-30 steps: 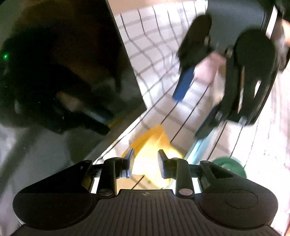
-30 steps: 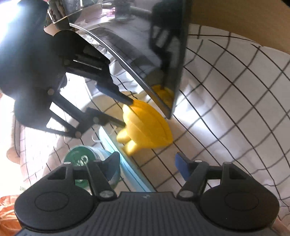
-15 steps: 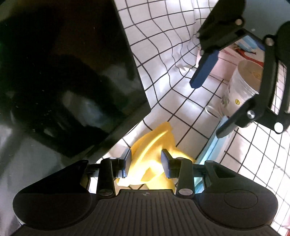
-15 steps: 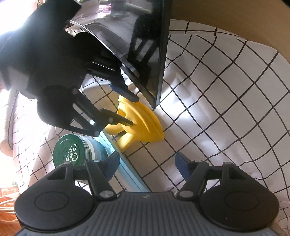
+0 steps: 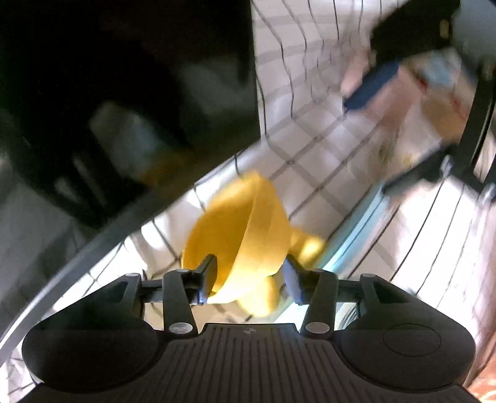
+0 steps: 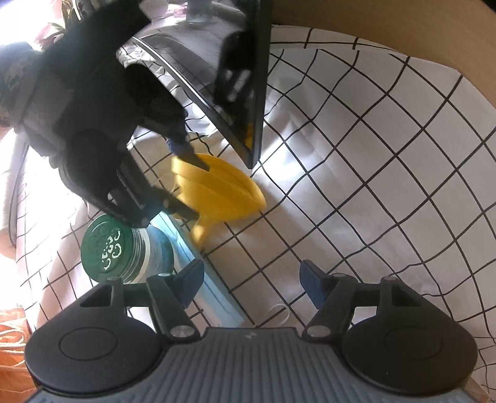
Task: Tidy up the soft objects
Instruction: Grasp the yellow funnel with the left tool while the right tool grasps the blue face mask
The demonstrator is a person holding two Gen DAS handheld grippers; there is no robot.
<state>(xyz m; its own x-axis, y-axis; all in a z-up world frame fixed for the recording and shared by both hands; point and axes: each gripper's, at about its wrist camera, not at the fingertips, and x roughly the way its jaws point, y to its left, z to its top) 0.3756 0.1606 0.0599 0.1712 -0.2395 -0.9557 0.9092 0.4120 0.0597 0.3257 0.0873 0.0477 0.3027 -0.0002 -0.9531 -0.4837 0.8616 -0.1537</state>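
Observation:
A yellow soft ridged object [image 5: 245,235] lies on the checked cloth by the corner of a black monitor. In the left wrist view it sits between the fingers of my left gripper [image 5: 249,276], which straddle it with a small gap on the right side; the view is blurred. In the right wrist view the yellow object [image 6: 223,189] shows with the left gripper [image 6: 193,189] around its near end. My right gripper [image 6: 251,282] is open and empty, above the cloth in front of the yellow object. It also shows blurred in the left wrist view [image 5: 387,130].
A black monitor [image 6: 235,86] stands on the white checked cloth [image 6: 372,192]. A green-lidded tin [image 6: 107,248] and a pale blue face mask [image 6: 204,279] lie left of the yellow object. A brown wall [image 6: 403,28] is behind. Blurred items [image 5: 434,102] lie far right.
My left gripper has widened a little and moved on around the yellow object, which has tipped so its hollow side shows. My right gripper has drawn back slightly and stays open.

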